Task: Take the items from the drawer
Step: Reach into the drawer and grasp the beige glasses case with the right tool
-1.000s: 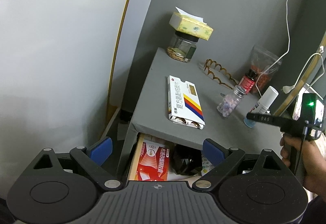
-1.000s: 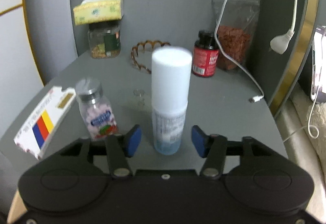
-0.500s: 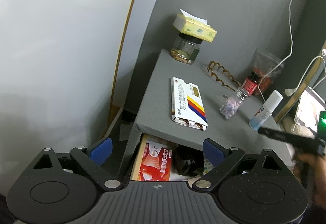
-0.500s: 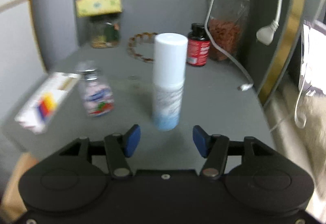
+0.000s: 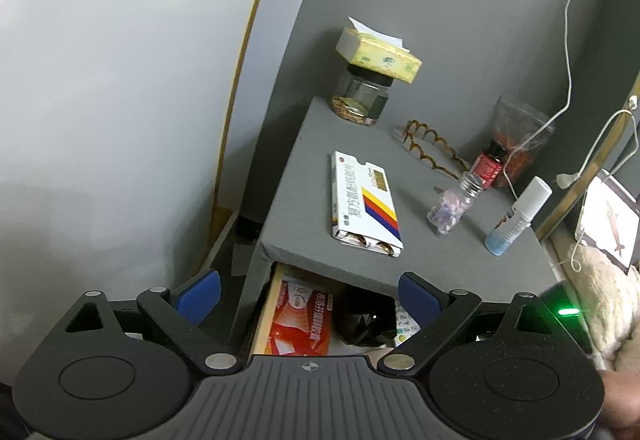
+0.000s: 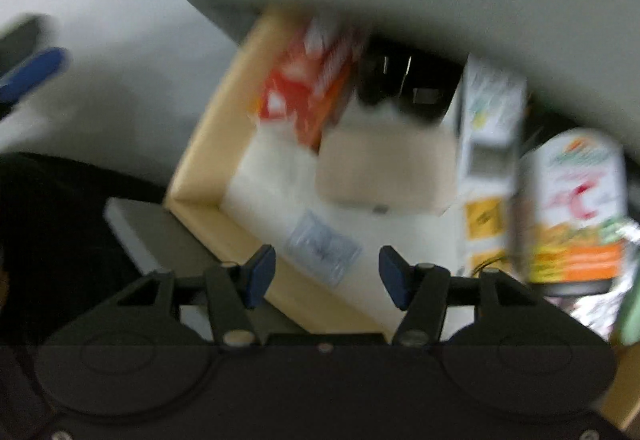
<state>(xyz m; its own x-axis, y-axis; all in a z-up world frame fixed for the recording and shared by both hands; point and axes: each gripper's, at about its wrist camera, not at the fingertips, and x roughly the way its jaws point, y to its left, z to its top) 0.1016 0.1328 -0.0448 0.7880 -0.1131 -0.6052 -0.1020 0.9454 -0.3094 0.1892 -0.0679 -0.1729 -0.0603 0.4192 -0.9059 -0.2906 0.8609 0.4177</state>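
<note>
open drawer (image 6: 208, 175), red box (image 6: 304, 95), spray bottle (image 5: 516, 217)

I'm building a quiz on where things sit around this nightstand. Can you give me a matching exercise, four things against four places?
Things:
1. tissue pack
2. red-orange box
3. white spray bottle
4. striped medicine box

Places:
A. inside the open drawer
B. lying flat on the tabletop, near its front edge
C. on top of the glass jar
D. standing upright on the tabletop, right of the pill bottle

Pairs: 1-C, 2-A, 3-D, 4-B
</note>
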